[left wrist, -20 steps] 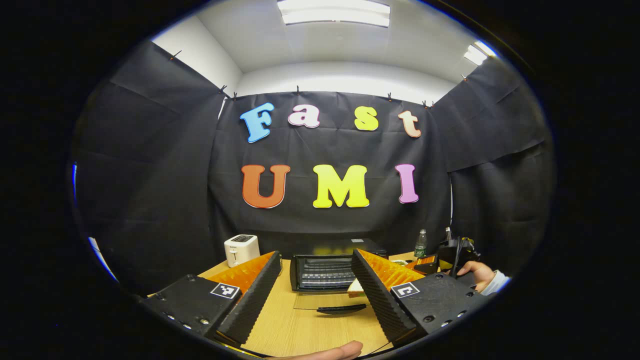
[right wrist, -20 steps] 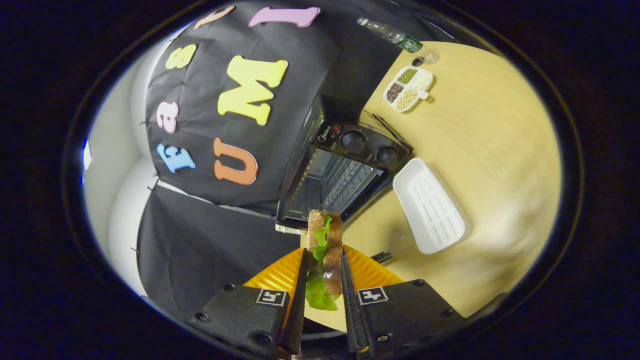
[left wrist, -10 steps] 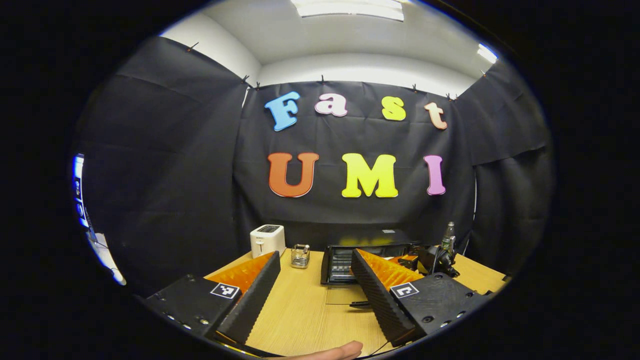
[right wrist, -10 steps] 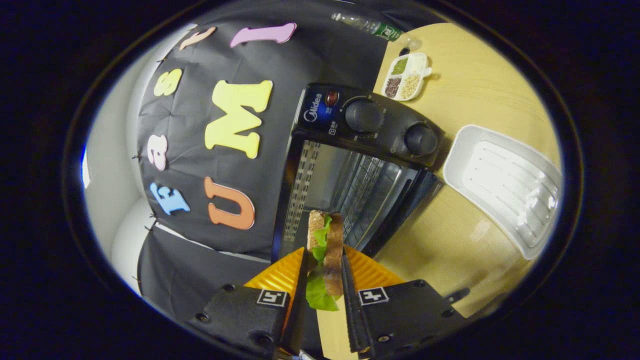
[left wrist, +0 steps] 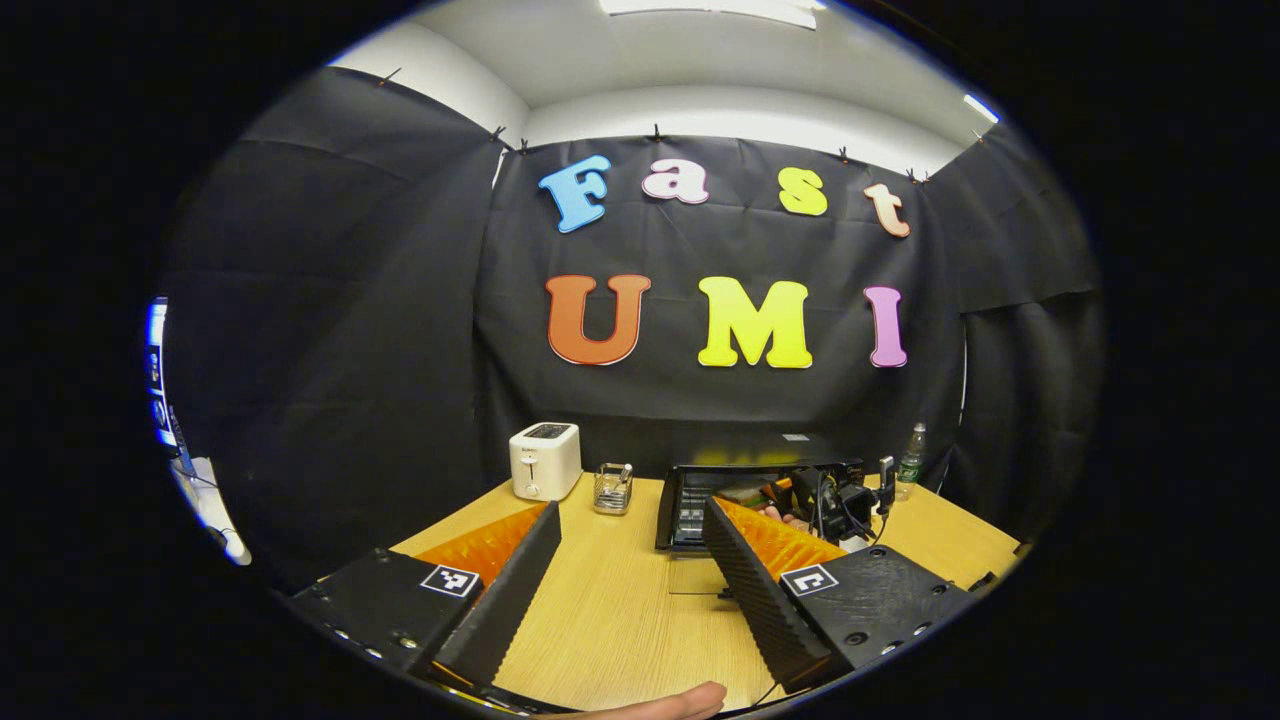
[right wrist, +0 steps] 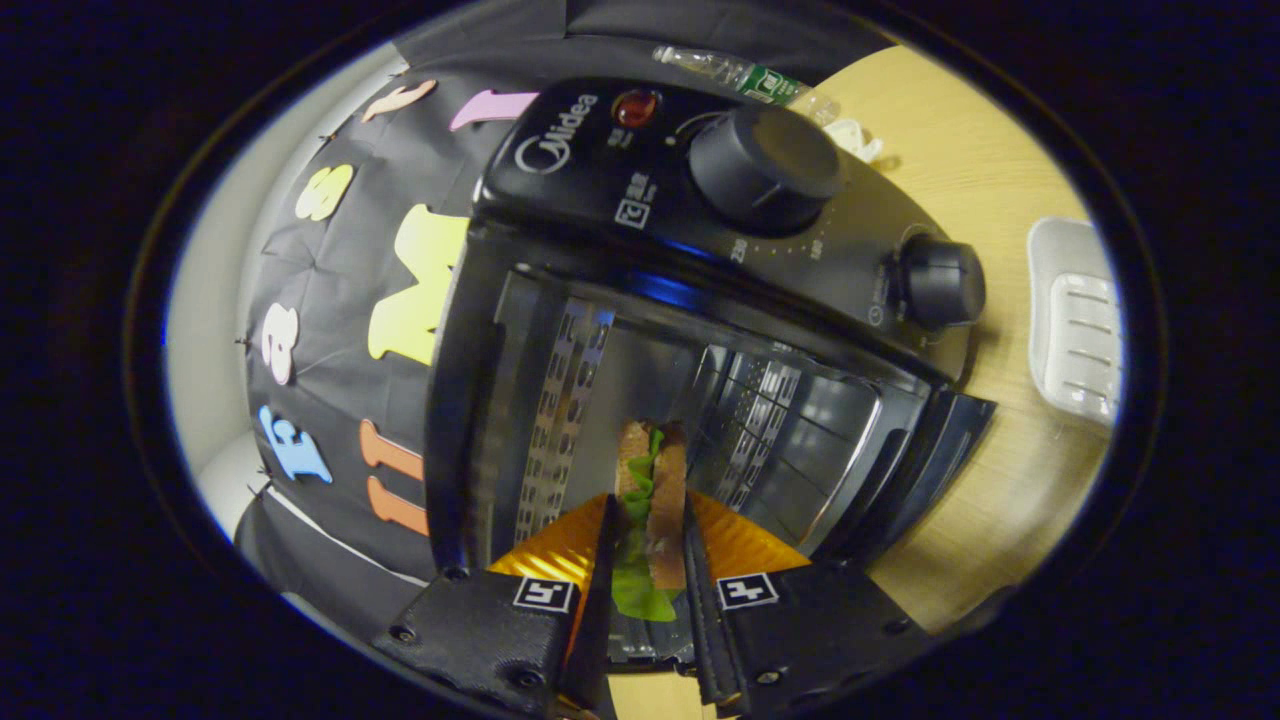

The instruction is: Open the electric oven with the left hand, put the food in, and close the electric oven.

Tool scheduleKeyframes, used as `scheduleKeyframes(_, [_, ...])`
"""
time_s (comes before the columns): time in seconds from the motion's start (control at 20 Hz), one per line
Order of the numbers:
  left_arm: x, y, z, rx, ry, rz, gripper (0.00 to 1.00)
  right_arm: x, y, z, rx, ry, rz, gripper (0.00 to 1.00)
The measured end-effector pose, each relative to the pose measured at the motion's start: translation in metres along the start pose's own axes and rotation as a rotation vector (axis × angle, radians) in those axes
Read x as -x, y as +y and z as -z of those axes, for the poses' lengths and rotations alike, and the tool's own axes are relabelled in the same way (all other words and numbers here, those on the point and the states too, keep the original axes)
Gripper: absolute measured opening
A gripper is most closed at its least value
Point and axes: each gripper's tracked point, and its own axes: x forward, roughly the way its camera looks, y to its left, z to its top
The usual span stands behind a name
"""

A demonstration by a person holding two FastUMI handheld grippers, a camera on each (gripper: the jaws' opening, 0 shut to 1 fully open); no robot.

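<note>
The right hand-held gripper (right wrist: 648, 560) grips the sandwich (right wrist: 650, 500) between both fingers, with the lettuce hanging out at the near end. The sandwich is at the mouth of the electric oven (right wrist: 700, 330), whose door (right wrist: 925, 470) is open. The far end of the sandwich is just inside the oven's cavity. A white tray (right wrist: 1075, 325) lies on the tabletop (right wrist: 1000, 180) beside the oven. The left hand-held gripper (left wrist: 630, 580) is wide open and holds nothing, above the tabletop in front of the oven. A white toaster (left wrist: 545, 460) stands to the left of the oven.
</note>
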Motion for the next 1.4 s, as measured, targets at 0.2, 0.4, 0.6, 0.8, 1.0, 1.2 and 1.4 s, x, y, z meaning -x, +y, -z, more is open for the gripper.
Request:
scheduleKeyframes(0.2, [-0.006, 0.004, 0.012, 0.027, 0.021, -0.013, 0.94, -0.010, -0.010, 0.002, 0.072, -0.018, 0.009, 0.39])
scheduleKeyframes(0.4, [-0.007, 0.001, 0.010, 0.031, 0.008, -0.005, 0.94, -0.008, -0.005, 0.013, 0.194, 0.006, 0.018, 0.41])
scheduleKeyframes(0.6, [-0.008, -0.001, 0.013, 0.026, 0.012, -0.002, 0.94, -0.004, -0.007, 0.011, 0.275, 0.021, 0.031, 0.56])
scheduleKeyframes(0.8, [-0.006, 0.002, 0.015, 0.028, 0.015, -0.012, 0.94, -0.005, 0.001, 0.015, 0.513, 0.046, 0.075, 0.79])
scheduleKeyframes(1.0, [-0.003, 0.005, 0.016, 0.027, 0.016, -0.021, 0.94, -0.009, -0.001, 0.024, 0.672, 0.093, 0.089, 0.87])
scheduleKeyframes(1.2, [-0.002, 0.003, 0.018, 0.027, 0.026, -0.023, 0.94, -0.010, -0.004, 0.026, 0.829, 0.122, 0.124, 0.94])
scheduleKeyframes(1.4, [0.000, 0.002, 0.019, 0.019, 0.028, -0.022, 0.94, -0.009, -0.002, 0.033, 1.082, 0.150, 0.124, 0.96])
